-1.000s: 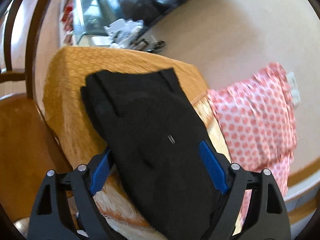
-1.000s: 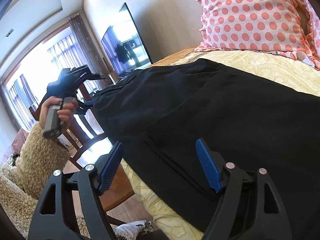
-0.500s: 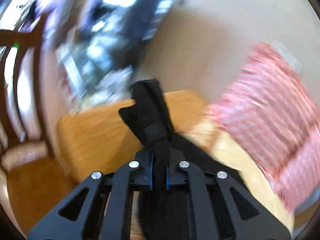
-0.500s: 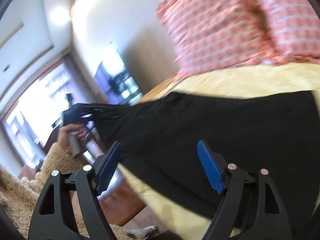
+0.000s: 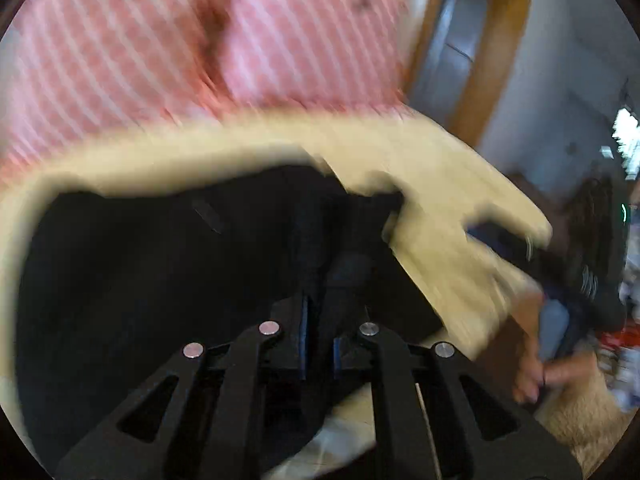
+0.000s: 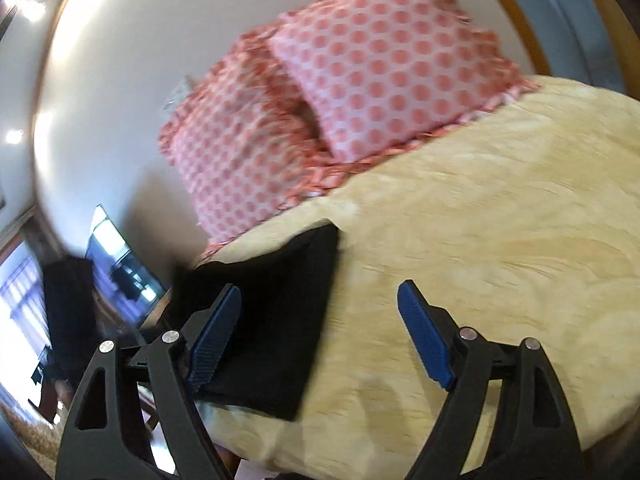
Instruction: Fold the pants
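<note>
The black pants [image 5: 160, 272] lie on the yellow bed cover [image 5: 436, 184]. My left gripper [image 5: 318, 312] is shut on a bunched fold of the pants and holds it over the rest of the garment; the view is blurred. In the right wrist view the pants [image 6: 280, 320] lie as a dark folded shape at the bed's left edge. My right gripper [image 6: 320, 324] is open and empty, its left finger over the pants and its right finger over bare bed cover [image 6: 500, 240]. The right gripper and the hand holding it show blurred in the left wrist view [image 5: 560, 280].
Pink dotted pillows [image 6: 360, 80] lean against the wall at the head of the bed, also in the left wrist view [image 5: 200, 40]. A TV [image 6: 116, 252] and bright windows lie beyond the bed's left edge. A wooden door frame [image 5: 492, 48] stands at the right.
My left gripper shut on the pants and carried the fold across the bed toward the pillows. My right gripper stayed open and swung right, off most of the pants.
</note>
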A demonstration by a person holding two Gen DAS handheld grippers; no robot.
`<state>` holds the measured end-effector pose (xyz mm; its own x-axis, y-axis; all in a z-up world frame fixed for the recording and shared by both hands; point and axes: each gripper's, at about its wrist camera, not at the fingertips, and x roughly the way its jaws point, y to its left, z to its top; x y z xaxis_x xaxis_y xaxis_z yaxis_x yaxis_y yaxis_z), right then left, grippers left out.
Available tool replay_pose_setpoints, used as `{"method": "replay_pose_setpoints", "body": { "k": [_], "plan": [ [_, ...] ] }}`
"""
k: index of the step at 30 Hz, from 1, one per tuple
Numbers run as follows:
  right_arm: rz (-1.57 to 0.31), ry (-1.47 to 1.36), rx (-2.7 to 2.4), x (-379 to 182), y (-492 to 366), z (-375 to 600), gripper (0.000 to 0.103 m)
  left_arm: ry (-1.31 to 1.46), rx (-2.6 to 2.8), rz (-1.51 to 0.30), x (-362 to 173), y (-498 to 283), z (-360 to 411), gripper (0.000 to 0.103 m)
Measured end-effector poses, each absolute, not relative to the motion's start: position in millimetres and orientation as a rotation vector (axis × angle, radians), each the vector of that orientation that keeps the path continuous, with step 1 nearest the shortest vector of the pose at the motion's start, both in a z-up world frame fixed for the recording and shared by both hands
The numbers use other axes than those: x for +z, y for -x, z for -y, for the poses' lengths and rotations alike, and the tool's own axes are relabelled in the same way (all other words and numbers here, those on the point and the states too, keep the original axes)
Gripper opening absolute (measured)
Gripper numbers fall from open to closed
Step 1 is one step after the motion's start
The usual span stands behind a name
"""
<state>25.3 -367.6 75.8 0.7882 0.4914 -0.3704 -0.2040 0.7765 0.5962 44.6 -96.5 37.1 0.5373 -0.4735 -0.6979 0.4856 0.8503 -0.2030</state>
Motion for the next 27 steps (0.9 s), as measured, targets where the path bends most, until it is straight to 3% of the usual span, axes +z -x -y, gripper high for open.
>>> {"method": "replay_pose_setpoints", "body": {
  "k": [10, 16, 18, 21, 22, 23, 27],
  "plan": [
    [-0.559, -0.583, 0.375, 67, -32, 374, 0.083, 0.023, -0.542, -0.579, 112, -17, 85, 0.008],
    [-0.551, -0.586, 0.362, 71, -31, 373, 0.083, -0.178, -0.597, -0.775, 43, -11, 133, 0.014],
    [-0.539, -0.577, 0.365, 77, -31, 372, 0.083, -0.196, -0.589, -0.74, 44, -1, 132, 0.015],
    [-0.503, -0.56, 0.405, 92, -33, 364, 0.083, -0.131, -0.665, -0.735, 62, 4, 112, 0.036],
    [-0.49, -0.551, 0.441, 98, -35, 358, 0.083, -0.066, -0.715, -0.723, 69, 8, 97, 0.052],
    [-0.486, -0.542, 0.472, 102, -37, 352, 0.084, -0.018, -0.734, -0.71, 73, 8, 84, 0.062],
    [-0.516, -0.485, 0.617, 109, -48, 311, 0.085, 0.159, -0.576, -0.635, 89, 11, 17, 0.071]
  ]
}}
